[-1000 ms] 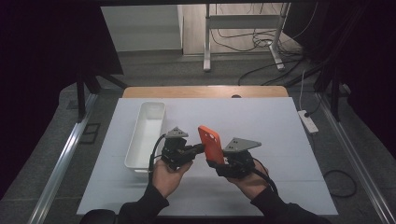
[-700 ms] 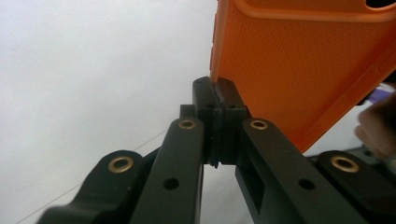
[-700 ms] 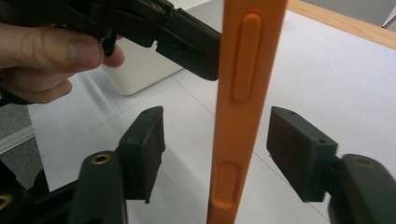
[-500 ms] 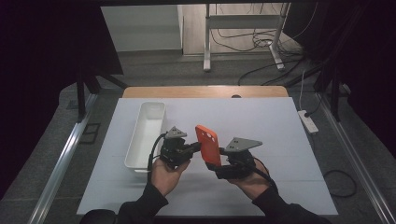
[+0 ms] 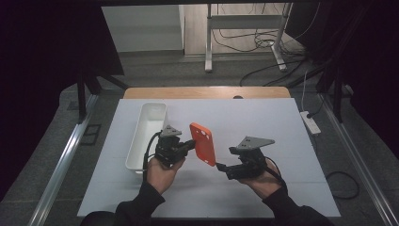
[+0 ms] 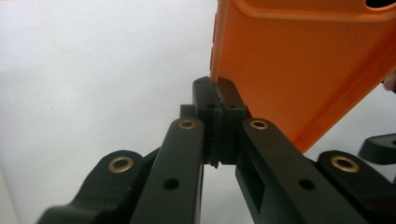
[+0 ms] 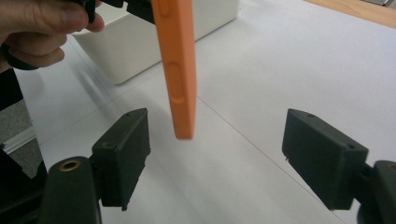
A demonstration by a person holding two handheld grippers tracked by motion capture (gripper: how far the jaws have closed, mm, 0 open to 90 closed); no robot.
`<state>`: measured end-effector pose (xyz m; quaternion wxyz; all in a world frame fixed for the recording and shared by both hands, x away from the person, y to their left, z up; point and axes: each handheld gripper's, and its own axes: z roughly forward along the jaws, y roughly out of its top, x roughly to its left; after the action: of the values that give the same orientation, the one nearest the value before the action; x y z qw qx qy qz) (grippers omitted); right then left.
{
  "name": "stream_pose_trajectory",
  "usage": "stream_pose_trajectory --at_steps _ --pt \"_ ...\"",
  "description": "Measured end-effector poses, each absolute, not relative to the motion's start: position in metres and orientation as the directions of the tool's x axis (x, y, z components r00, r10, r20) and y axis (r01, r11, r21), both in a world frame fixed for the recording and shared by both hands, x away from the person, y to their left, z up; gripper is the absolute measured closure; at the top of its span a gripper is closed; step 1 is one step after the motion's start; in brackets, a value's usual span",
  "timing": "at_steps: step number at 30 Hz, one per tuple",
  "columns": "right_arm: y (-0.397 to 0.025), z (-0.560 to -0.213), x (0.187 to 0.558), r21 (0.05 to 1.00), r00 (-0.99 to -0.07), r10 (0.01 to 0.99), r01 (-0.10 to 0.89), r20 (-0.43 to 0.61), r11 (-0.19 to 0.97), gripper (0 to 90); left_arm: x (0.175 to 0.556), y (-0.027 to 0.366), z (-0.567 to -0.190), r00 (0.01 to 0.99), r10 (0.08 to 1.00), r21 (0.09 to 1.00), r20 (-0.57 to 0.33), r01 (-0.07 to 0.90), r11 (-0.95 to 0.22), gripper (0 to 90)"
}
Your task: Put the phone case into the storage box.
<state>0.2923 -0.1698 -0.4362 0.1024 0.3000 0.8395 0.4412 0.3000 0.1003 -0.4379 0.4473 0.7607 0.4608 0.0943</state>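
Left gripper [image 5: 188, 145] fingers are clamping the orange phone case [image 5: 203, 143] above the bench [image 5: 263, 122]; right gripper [image 5: 221, 166] fingers are standing apart just beside its lower end. A white bin [image 5: 147, 127] is lying left.

The table [image 5: 263, 122] is covered by a white sheet, and a strip of bare wood [image 5: 207, 92] shows at its far edge. Around it the floor [image 5: 51, 136] is grey carpet. Behind the table stands a metal frame [image 5: 244, 33] on two feet, with black cables [image 5: 263, 44] lying around it. A white power strip [image 5: 310, 122] lies on the floor at the right. A pale wall panel [image 5: 141, 28] is lit, while both sides of the room are dark.
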Motion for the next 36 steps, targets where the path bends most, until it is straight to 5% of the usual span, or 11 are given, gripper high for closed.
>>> stream_pose_trajectory --at_steps 36 --pt "-0.222 -0.432 0.280 0.795 -0.753 0.656 0.430 0.054 0.428 16.0 0.319 0.151 -0.417 0.498 0.837 0.785 -0.225 0.601 -0.146 89.3"
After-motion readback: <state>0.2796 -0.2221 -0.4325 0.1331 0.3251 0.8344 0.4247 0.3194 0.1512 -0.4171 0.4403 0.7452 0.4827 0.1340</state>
